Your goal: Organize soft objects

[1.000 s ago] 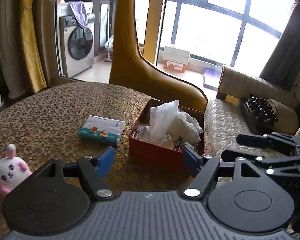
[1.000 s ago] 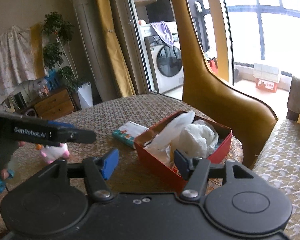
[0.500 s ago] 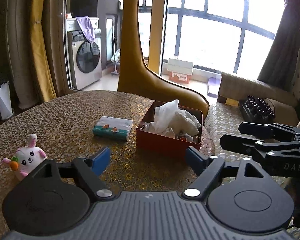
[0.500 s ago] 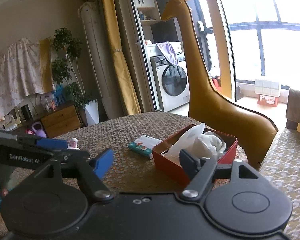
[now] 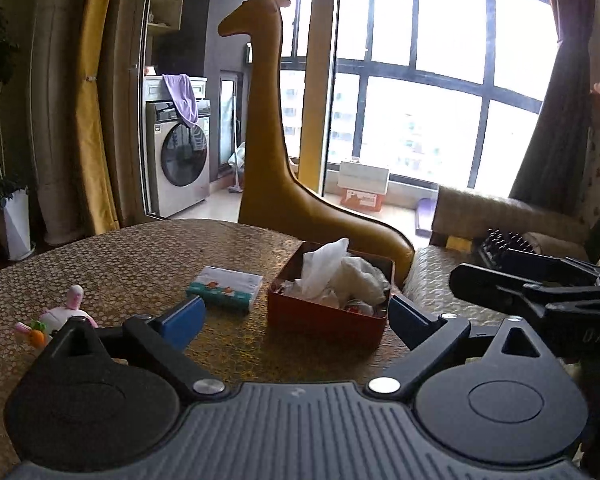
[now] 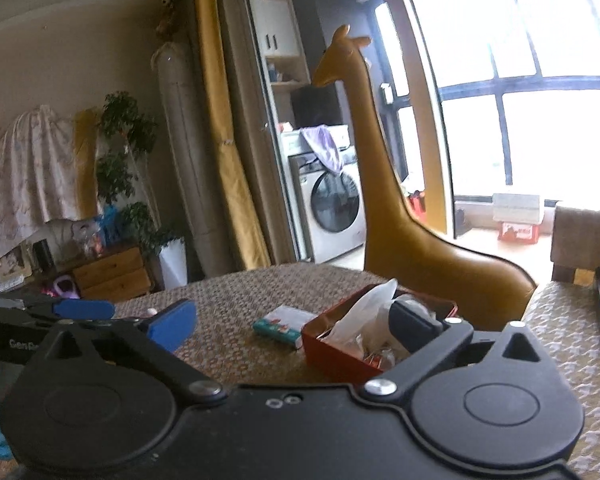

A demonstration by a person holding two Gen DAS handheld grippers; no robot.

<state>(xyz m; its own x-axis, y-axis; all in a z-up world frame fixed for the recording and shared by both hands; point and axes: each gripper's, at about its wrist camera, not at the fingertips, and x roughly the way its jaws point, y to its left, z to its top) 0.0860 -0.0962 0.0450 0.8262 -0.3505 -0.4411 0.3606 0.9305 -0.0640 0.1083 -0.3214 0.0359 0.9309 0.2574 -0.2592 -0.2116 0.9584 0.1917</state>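
Two gripper point(image 5: 296, 318) sets opening, red box point(image 5: 324, 322) near table edge point(image 5: 396, 292)

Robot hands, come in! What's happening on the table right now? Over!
Both claws, left claw and right claw, empty, jaws opening. White cloth piled in red box. Bunny plush and tissue pack on table, nothing blocking.

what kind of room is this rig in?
Most likely a home living or dining area. Clues: a washing machine beyond the glass door, a tall giraffe figure on the floor, and a potted plant by a wooden drawer unit.
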